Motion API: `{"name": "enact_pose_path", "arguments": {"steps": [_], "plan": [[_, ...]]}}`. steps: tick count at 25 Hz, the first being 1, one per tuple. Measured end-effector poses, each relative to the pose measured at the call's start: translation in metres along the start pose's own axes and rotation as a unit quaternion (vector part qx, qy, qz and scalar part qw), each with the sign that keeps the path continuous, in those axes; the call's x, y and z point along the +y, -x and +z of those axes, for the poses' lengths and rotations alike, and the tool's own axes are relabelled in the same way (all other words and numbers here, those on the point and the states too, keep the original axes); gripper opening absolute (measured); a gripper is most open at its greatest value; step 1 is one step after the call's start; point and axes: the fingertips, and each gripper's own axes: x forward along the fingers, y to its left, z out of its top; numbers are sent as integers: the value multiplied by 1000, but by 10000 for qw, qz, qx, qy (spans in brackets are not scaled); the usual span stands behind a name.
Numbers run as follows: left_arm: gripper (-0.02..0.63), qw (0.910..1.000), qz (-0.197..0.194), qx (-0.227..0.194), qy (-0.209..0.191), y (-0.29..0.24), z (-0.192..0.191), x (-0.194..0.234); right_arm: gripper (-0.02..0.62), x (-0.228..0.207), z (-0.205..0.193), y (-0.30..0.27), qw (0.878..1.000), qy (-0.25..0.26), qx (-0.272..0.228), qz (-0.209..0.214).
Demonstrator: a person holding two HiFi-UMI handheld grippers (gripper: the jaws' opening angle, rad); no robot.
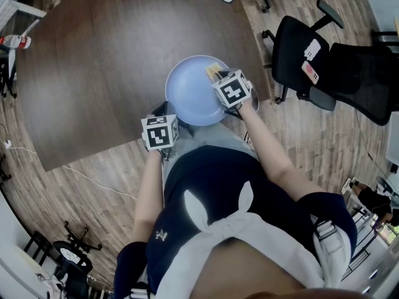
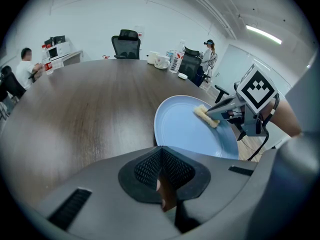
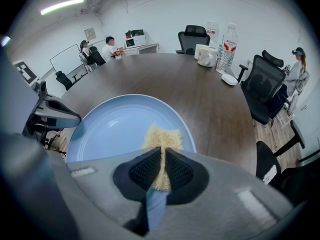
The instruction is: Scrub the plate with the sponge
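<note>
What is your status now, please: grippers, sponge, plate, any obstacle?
Right gripper shut on sponge, sponge on plate. Left gripper shut, empty, beside plate's rim. Nothing blocking the plate.

A dark brown, wood-grained tabletop (image 1: 93,73) with a rounded outline is shown. A pale blue plate (image 1: 187,92) is seen at its near edge, in front of the person. Towards the far side, a clear water bottle (image 3: 227,41) with a red label is stood upright just beside a white mug (image 3: 204,54); a small white object (image 3: 229,79) is laid near the rim.
</note>
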Motion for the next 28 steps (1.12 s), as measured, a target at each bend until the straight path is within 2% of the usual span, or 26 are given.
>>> {"name": "enact_pose_path", "arguments": {"steps": [8,18,28], "plan": [[6,10000,27,-14,-8,1,-2,1,25,4,-1,1,9999,59,-66,-93],[6,10000,15,-31,-4,3,-6,-2,25,14,-5,4,9994,-205,-234,142],[6,10000,-10,-40,2,2,-6,-2,25,27,-7,3,9993,-154,-261,217]]}}
